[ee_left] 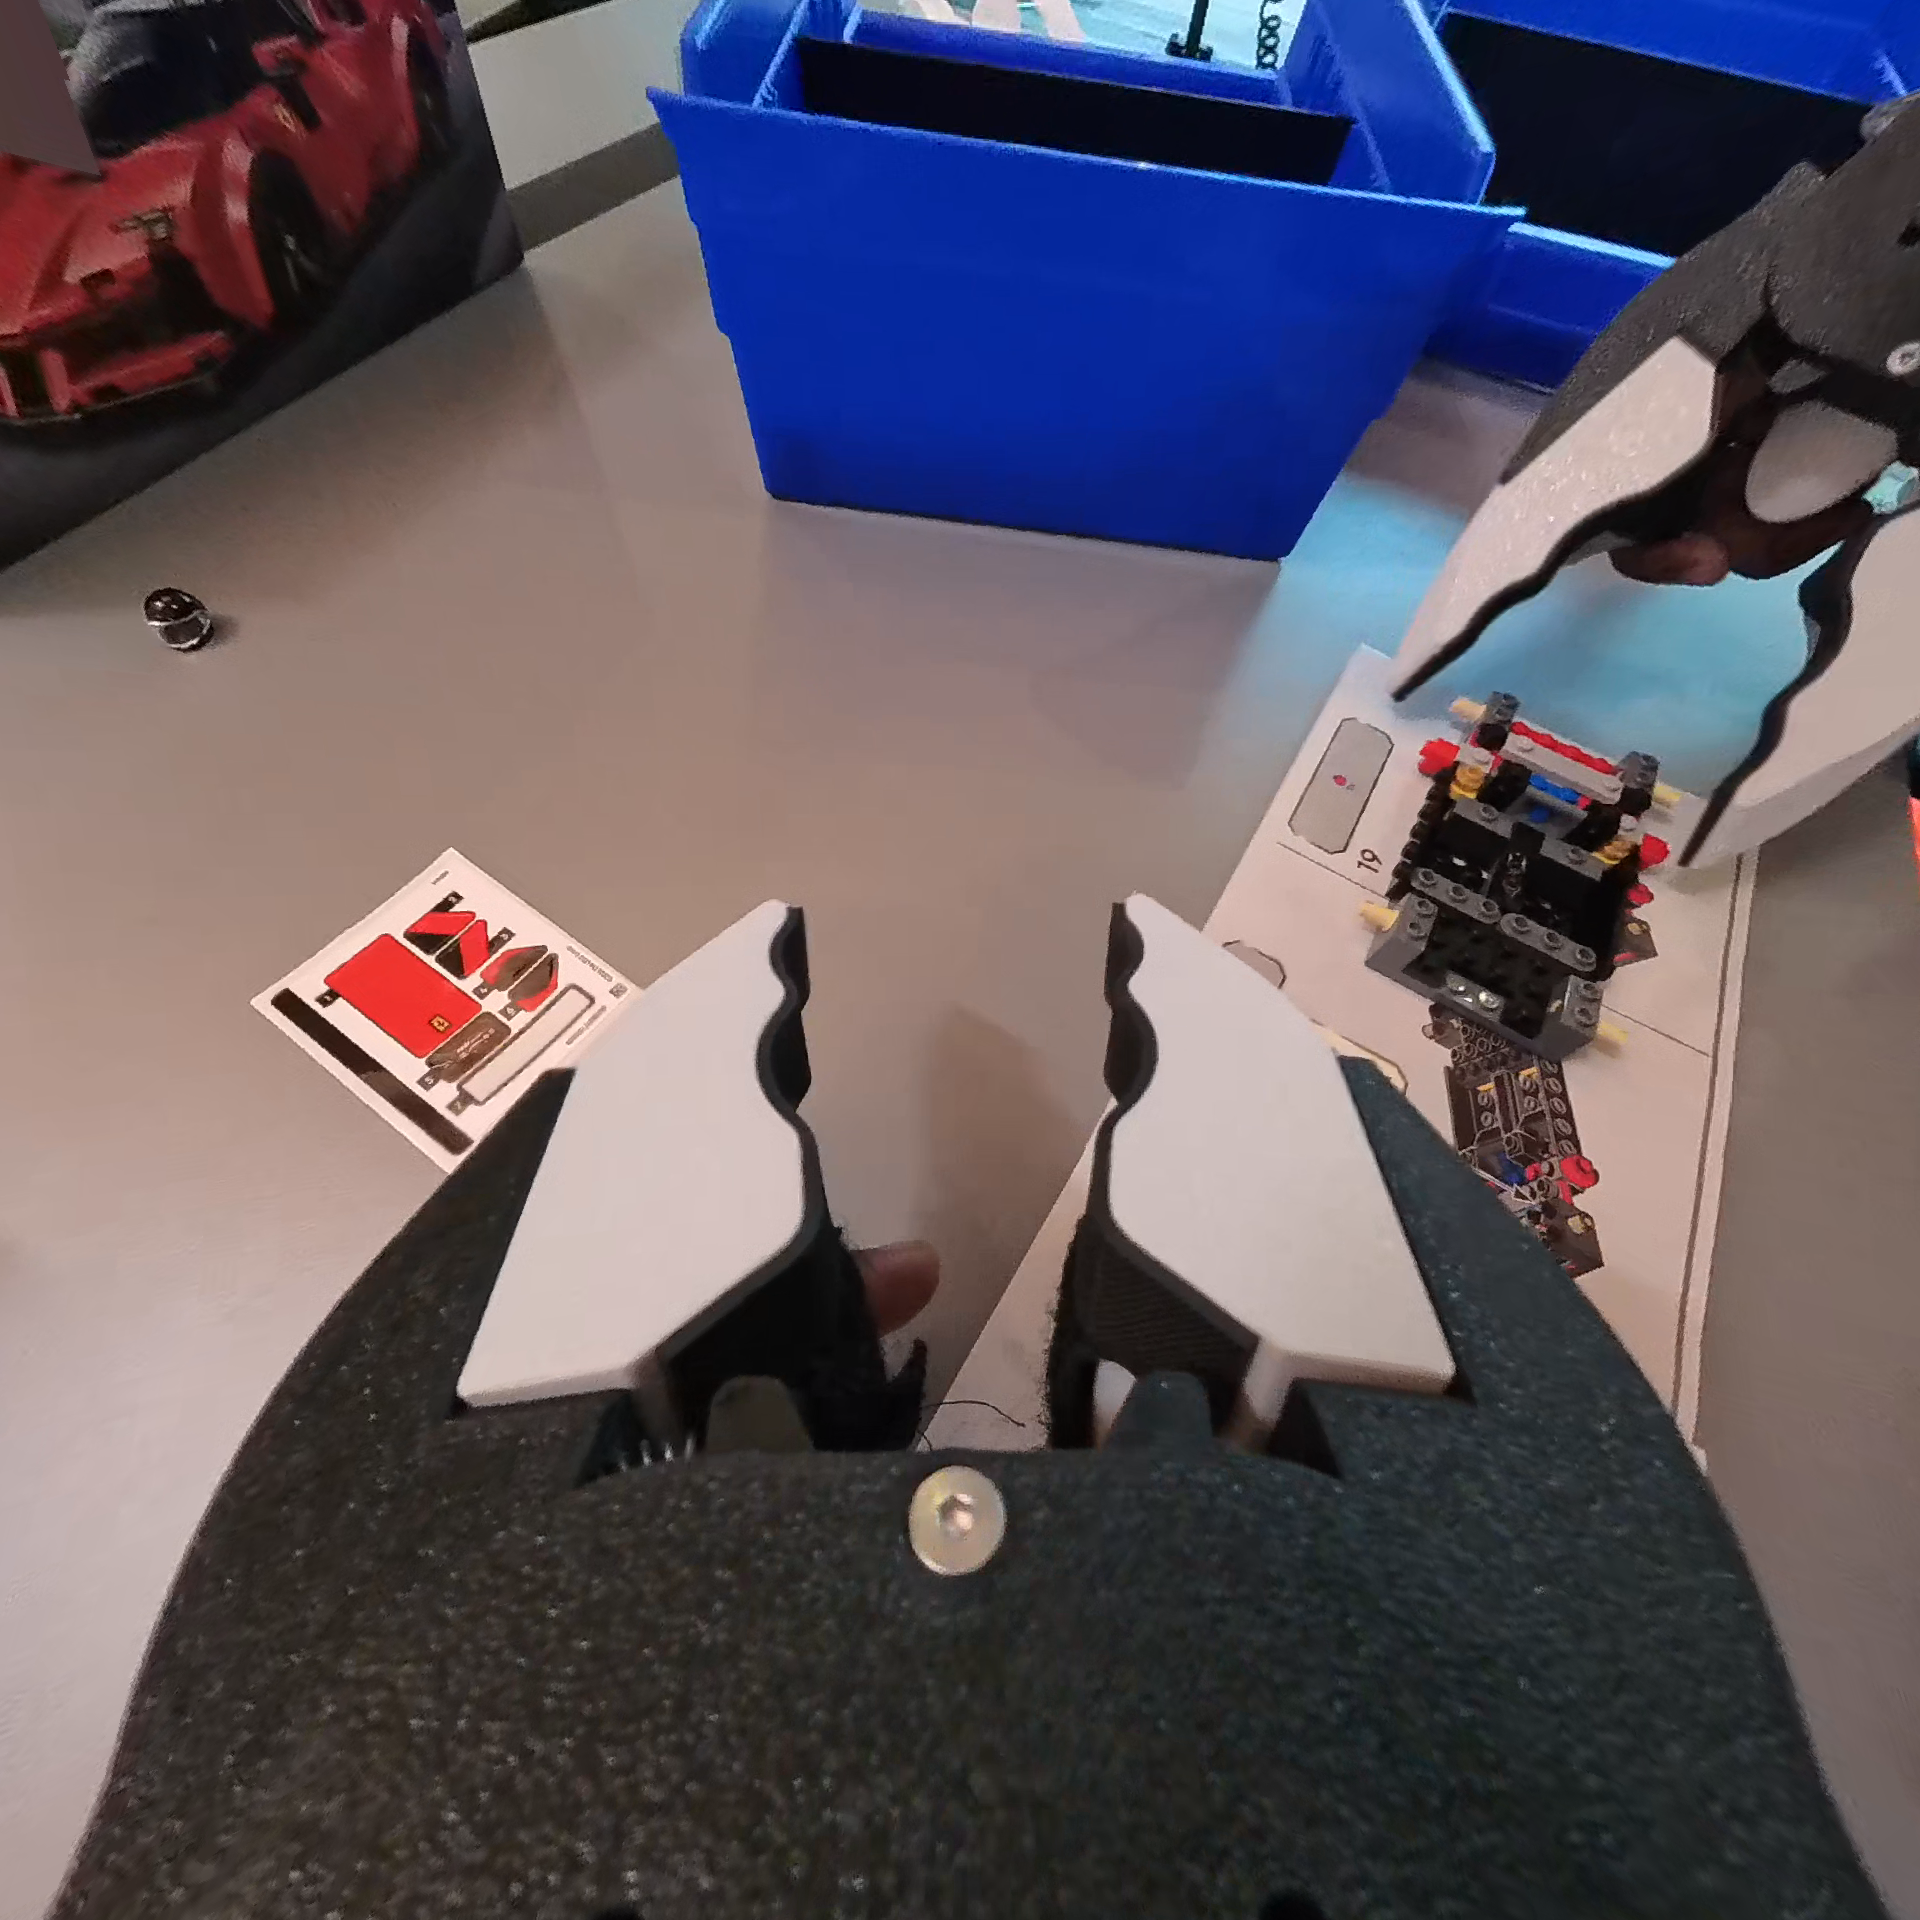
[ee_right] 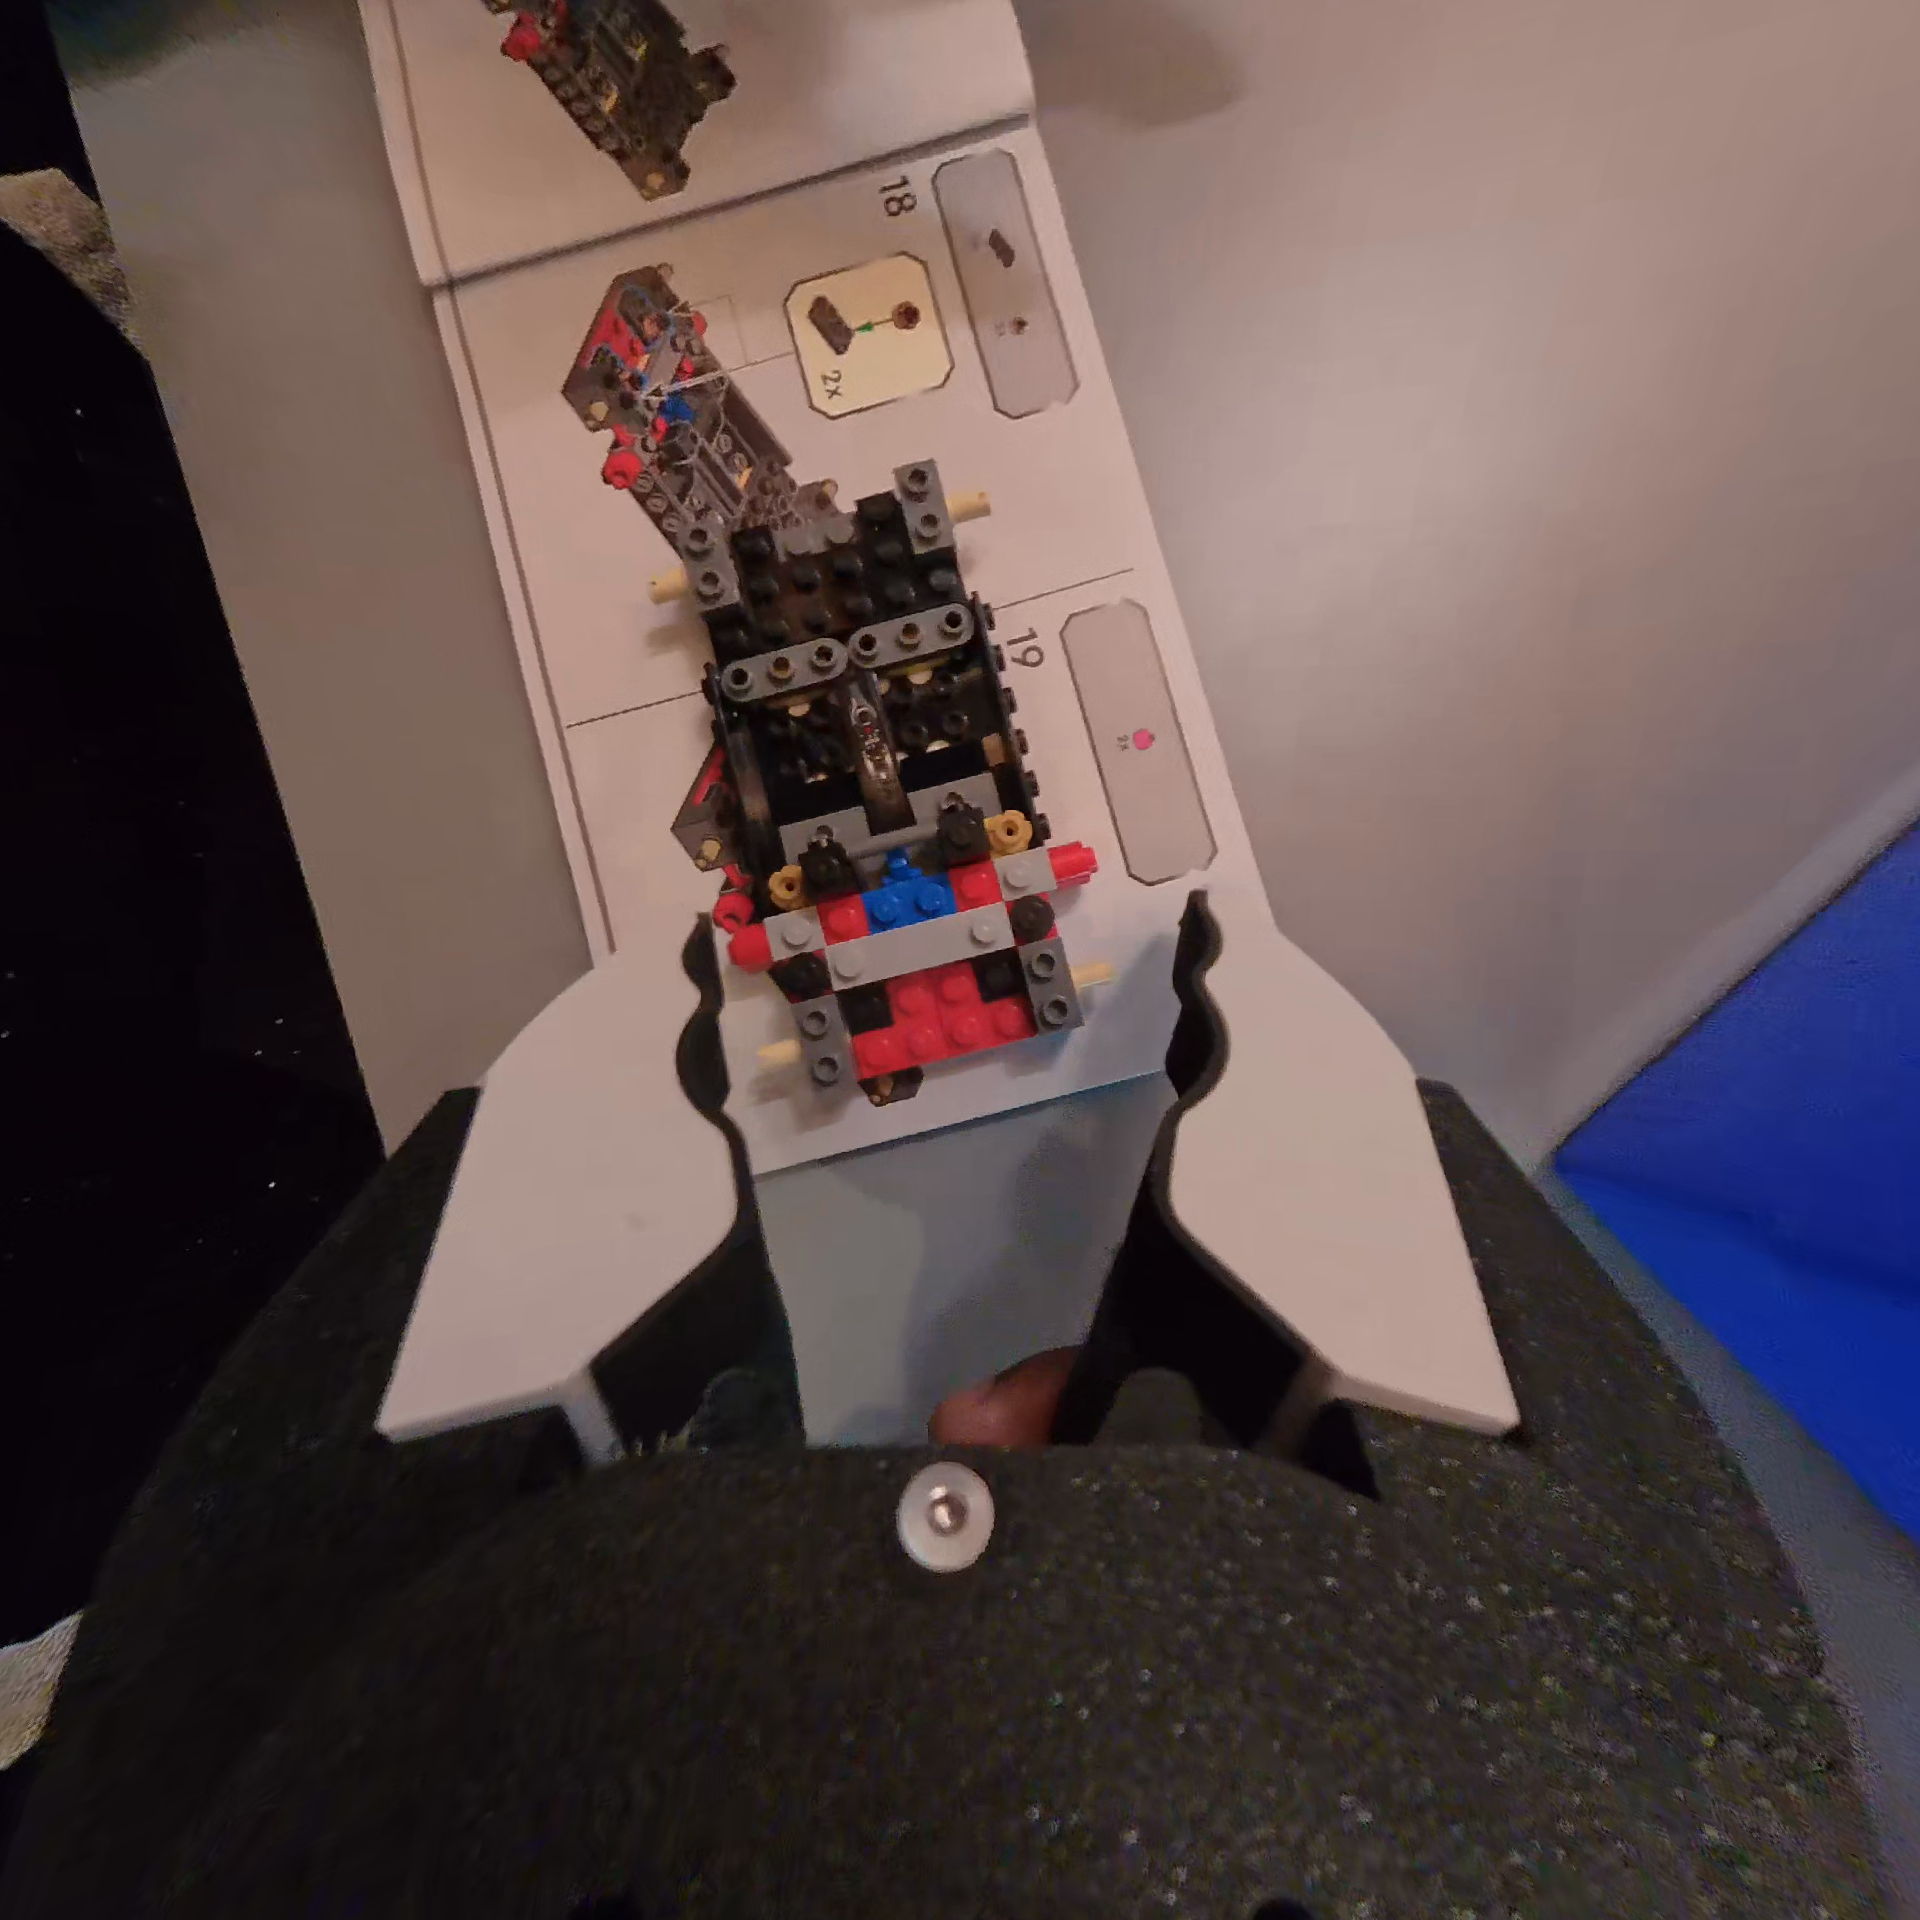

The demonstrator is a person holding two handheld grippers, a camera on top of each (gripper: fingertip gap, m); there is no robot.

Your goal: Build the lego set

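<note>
The right gripper [ee_right: 940,935] is wide open and holds nothing; its fingertips stand on either side of the red end of the lego car [ee_right: 883,790], which lies on the booklet [ee_right: 1132,520]. The left gripper [ee_left: 956,920] is also open and empty, over bare table [ee_left: 623,675]. Near it lies a sticker sheet [ee_left: 436,1013], farther off a small wheel [ee_left: 179,619]. Behind stands a blue bin [ee_left: 1091,343]; its contents are not clear.
</note>
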